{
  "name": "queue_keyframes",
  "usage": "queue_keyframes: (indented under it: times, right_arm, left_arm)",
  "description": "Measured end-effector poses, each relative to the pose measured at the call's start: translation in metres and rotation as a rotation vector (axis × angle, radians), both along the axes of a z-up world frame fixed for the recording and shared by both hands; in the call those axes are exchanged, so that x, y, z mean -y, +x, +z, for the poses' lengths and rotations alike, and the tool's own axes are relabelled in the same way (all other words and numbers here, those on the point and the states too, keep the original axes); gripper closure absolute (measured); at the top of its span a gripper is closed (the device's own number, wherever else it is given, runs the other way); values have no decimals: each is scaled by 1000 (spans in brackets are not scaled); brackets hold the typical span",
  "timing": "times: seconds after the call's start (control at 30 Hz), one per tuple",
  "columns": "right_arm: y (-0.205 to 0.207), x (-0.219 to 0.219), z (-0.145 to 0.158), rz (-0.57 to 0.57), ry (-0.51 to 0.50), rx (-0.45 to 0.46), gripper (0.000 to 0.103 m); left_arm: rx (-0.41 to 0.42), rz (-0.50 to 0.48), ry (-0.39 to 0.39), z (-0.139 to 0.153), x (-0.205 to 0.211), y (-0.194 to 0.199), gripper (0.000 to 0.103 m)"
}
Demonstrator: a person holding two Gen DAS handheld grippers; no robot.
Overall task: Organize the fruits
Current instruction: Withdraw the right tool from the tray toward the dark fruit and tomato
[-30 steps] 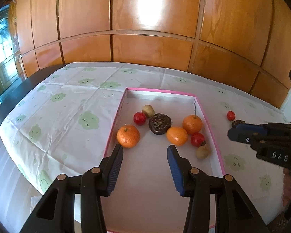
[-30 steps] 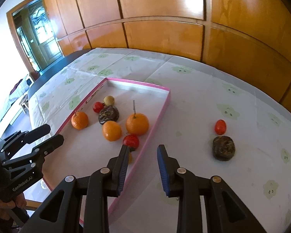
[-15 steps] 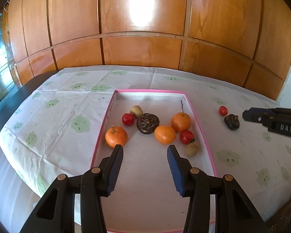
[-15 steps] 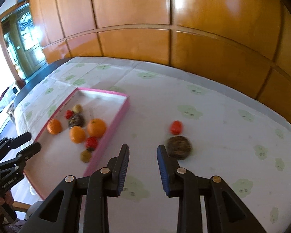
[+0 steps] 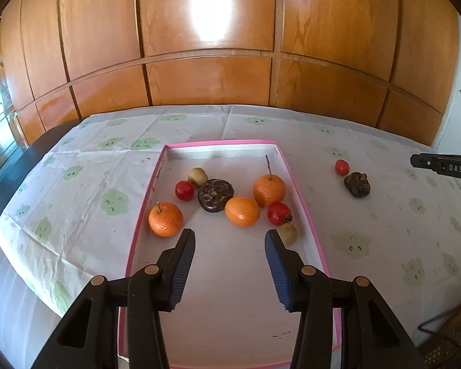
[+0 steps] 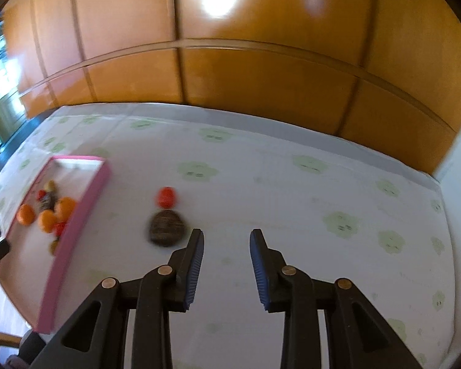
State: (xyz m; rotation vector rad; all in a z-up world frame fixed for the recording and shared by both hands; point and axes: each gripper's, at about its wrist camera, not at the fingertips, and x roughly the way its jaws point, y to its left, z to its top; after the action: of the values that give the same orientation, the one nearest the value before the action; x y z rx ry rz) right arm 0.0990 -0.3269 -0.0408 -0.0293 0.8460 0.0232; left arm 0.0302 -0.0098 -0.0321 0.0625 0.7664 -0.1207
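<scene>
A pink-rimmed tray lies on the patterned tablecloth and holds three oranges, two red fruits, a dark wrinkled fruit and two small greenish ones. My left gripper hovers open over the tray's near half, with nothing between its fingers. Right of the tray, on the cloth, sit a small red fruit and a second dark wrinkled fruit. My right gripper is open and empty; the dark fruit lies just left of its left finger, the red one behind it.
A wooden panelled wall runs behind the table. The cloth-covered table edge drops off at the near left. At the right edge of the left wrist view, one of the right gripper's fingers reaches in. The tray is blurred in the right wrist view.
The right gripper has swung right, away from the tray; the two loose fruits now sit close to its left finger. In the left wrist view it has slid toward the right edge.
</scene>
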Motion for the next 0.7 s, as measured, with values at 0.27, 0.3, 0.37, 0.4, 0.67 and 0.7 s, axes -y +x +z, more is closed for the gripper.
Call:
queue_keyframes:
  times: [0.27,0.3,0.37,0.4,0.67,0.7]
  right_arm:
    - [8,53,-19,-178,120,-61,72]
    - [8,55,-19,-183,125,-60,72]
    - [8,57,-19,-195,136,-59,72]
    - [8,58,-19,-199,143,-60,72]
    - [9,64,-18,-221,171,-66,72]
    - [9,65,-18,-224,175,-66,72]
  left_arm:
    - [-4,-43,25,1,21,4,55]
    - [-4,-49,29,1,24,5,55]
    - [-6,-64,35,1,31,7,55]
    - [-9,-72,36,2,35,9,55]
    - [-41,-183,17,1,82,28,55]
    - [-50,-193,12,0,88,32,55]
